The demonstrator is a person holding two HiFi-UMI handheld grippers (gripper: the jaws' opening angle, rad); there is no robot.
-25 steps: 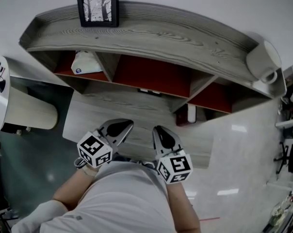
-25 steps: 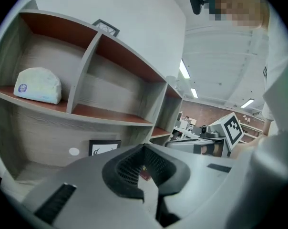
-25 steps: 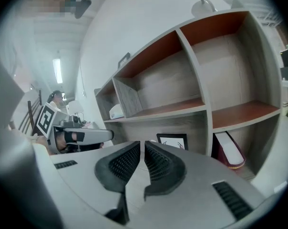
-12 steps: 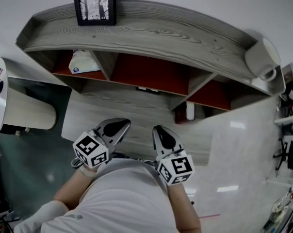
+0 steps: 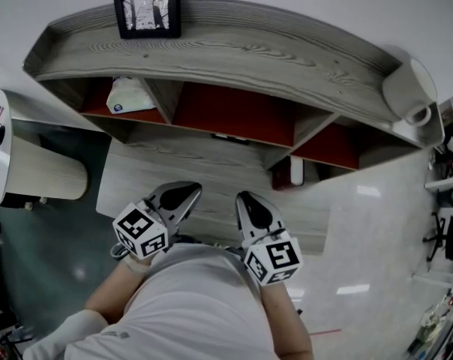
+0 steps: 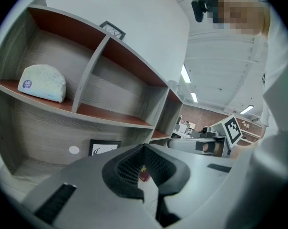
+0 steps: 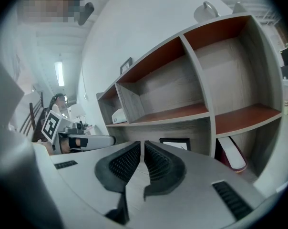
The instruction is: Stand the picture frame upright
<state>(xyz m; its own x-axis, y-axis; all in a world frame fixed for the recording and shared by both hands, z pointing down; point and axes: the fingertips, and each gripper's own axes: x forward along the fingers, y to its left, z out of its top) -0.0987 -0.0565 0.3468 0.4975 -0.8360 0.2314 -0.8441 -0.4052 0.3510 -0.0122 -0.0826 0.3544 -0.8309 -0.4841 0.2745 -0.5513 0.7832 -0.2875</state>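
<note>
Two frames show: a picture frame (image 5: 145, 6) upright on top of the shelf unit (image 5: 286, 55) against the wall, and a smaller frame (image 7: 175, 143) on the surface (image 5: 144, 178) under the shelves, at the back panel, apparently upright too. Which is the task's: unclear. Neither looks fallen. Both grippers sit near the body, well apart from either frame. For any reach: open the jaws first, pinch a side rail, seat the bottom edge flat, release slowly. Left gripper (image 6: 144, 149): jaws together, empty. Right gripper (image 7: 142, 144): jaws all but together, thin slit, nothing between.
</note>
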